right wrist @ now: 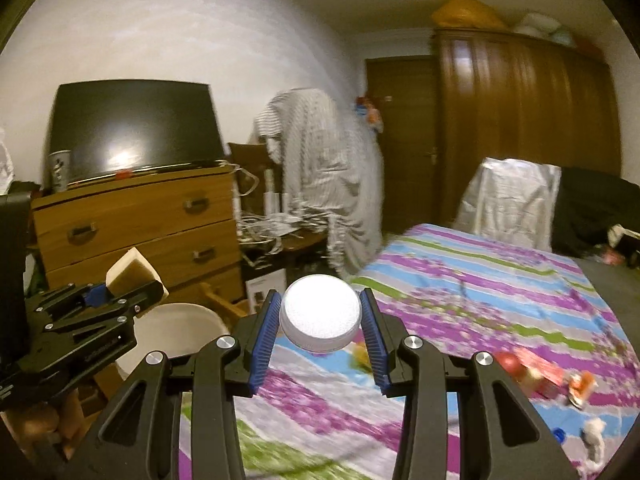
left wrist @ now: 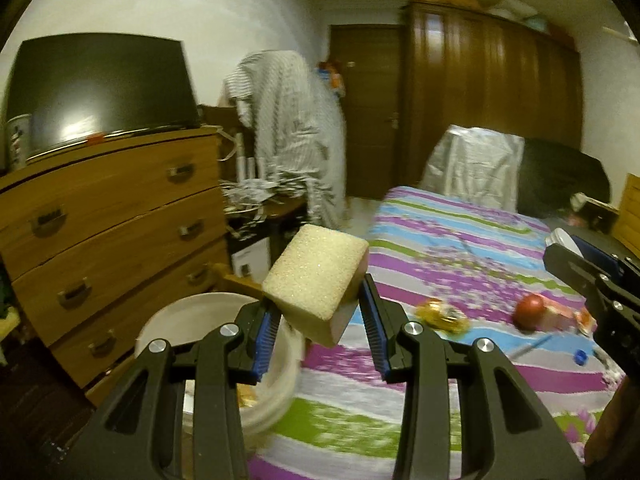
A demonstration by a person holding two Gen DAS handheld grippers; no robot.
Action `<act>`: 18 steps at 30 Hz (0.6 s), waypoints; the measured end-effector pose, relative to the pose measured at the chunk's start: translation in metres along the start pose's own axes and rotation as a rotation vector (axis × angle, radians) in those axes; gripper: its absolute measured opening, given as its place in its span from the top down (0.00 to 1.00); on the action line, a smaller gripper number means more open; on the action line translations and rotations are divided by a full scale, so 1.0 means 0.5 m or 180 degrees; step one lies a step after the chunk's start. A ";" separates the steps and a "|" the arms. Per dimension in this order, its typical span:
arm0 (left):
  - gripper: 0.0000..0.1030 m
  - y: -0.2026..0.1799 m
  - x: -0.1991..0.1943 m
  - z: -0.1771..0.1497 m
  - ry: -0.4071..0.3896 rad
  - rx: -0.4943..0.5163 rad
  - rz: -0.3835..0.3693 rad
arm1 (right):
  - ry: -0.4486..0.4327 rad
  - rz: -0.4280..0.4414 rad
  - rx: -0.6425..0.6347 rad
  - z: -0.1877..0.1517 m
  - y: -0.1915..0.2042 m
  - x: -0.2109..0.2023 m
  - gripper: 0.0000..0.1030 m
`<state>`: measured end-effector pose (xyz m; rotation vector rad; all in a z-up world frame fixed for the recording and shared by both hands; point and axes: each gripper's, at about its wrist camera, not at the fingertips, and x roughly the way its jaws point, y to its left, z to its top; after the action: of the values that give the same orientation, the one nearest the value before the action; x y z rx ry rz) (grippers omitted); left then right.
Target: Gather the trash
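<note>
The left tool (left wrist: pixel 320 316) is clenched on one pale yellow rectangular foam sponge (left wrist: pixel 316 276), which sits tilted between its blue ribbed pads (left wrist: pixel 266 332), above the near rim of a round white plastic bucket (left wrist: pixel 168 320) that stands on the floor beside the bed. The right tool (right wrist: pixel 320 332) grips one round white plastic lid (right wrist: pixel 320 314) between its own blue pads, held over the bed edge. No writing can be read anywhere: the print on the grey cup (right wrist: pixel 59 170) beside the dark flat screen (right wrist: pixel 132 128) is blurred. On the purple, blue and green striped bedspread (left wrist: pixel 460 248) lie, well apart from both tools, one crumpled gold wrapper (left wrist: pixel 440 314), one round red item (left wrist: pixel 528 310) touching an orange-pink packet (left wrist: pixel 560 314), and one small blue cap (left wrist: pixel 580 357); further small scraps nearby are too blurred to count. The brown wooden chest (left wrist: pixel 112 216) shows four drawers. The bucket stands in a narrow gap between chest and bed
</note>
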<state>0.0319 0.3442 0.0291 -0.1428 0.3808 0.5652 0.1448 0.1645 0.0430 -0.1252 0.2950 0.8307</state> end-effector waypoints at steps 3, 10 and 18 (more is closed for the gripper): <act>0.63 0.046 0.006 0.010 0.0010 -0.0058 0.0127 | 0.0054 0.0144 -0.0053 0.023 0.053 0.050 0.59; 0.62 0.157 0.035 0.020 0.0110 -0.0203 0.0383 | 0.0251 0.0482 -0.0182 0.064 0.179 0.165 0.59; 0.62 0.245 0.079 0.007 0.0283 -0.0292 0.0516 | 0.0571 0.0842 -0.0346 0.080 0.286 0.283 0.59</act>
<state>-0.0030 0.4670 0.0134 -0.2272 0.4556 0.7386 0.1371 0.3692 0.0388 -0.2674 0.4417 1.1009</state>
